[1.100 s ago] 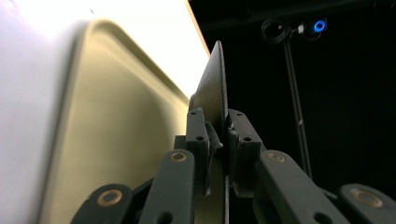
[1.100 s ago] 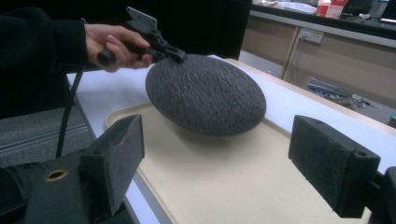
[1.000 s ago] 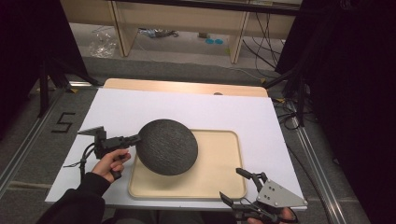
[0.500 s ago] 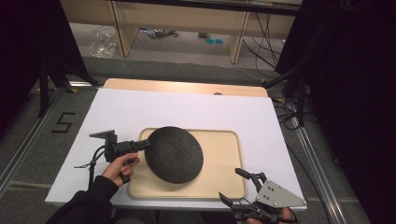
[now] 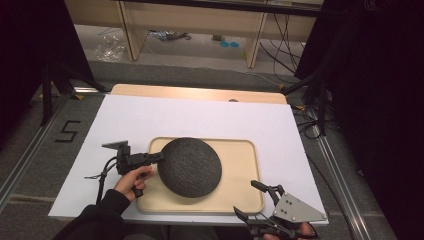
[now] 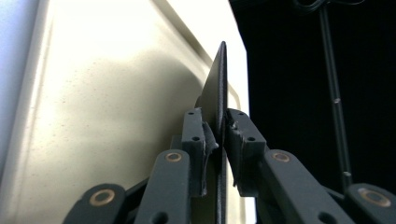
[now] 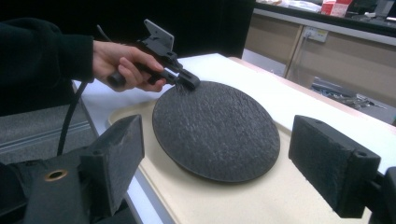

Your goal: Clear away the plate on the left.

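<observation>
- The left gripper (image 5: 159, 157), held in the person's left hand (image 5: 132, 182), has its jaws clenched on the left rim of the round black plate (image 5: 190, 166); in the left gripper view the pads pinch the thin edge (image 6: 219, 107) with only a shallow bite, so my judgement is the disc could slip or pivot out if it is tilted or swung fast
- The plate sits over the beige tray (image 5: 245, 170), toward its left half; from the right gripper view it looks tipped, the gripped side raised and the near edge close to or on the tray floor, though I cannot tell if it touches
- If it drops, a hard, heavy-looking disc may knock or skid across the smooth tray
- The plate is flat, circular, matt, with a rough stone-like grain; the tray is a shallow rectangle with rounded corners and a low lip, standing on a white sheet (image 5: 150, 117)
- The right gripper (image 5: 259, 201) hovers at the table's near right corner, jaws spread wide and empty, too far off to catch a slip
</observation>
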A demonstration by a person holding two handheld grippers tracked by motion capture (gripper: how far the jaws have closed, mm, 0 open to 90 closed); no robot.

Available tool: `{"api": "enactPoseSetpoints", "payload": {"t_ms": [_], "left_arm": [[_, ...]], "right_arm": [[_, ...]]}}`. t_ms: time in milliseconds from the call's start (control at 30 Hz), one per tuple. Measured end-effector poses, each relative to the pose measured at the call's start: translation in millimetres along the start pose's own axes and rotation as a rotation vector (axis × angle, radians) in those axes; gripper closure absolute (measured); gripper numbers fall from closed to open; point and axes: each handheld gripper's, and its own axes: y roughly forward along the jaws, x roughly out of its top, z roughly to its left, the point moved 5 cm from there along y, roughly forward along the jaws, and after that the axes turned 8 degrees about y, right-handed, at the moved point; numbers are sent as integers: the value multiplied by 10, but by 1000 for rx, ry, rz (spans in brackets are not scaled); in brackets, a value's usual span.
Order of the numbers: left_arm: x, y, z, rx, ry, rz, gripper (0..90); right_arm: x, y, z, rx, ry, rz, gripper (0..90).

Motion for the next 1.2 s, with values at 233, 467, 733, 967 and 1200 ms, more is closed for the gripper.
{"api": "enactPoseSetpoints", "payload": {"t_ms": [233, 467, 733, 967, 1200], "left_arm": [[-81, 116, -13, 21, 19, 41, 750], [-109, 179, 23, 34, 23, 50, 716], [-130, 216, 59, 44, 47, 74, 692], [-173, 252, 51, 43, 54, 101, 664], [-165, 257, 62, 37, 64, 112, 633]], "right_arm": [[1, -13, 5, -11, -6, 10, 195], [2, -15, 0, -4, -6, 14, 195], [-1, -16, 17, -3, -8, 16, 196], [-1, -5, 17, -1, -11, 18, 196], [-12, -14, 19, 2, -18, 30, 196]]}}
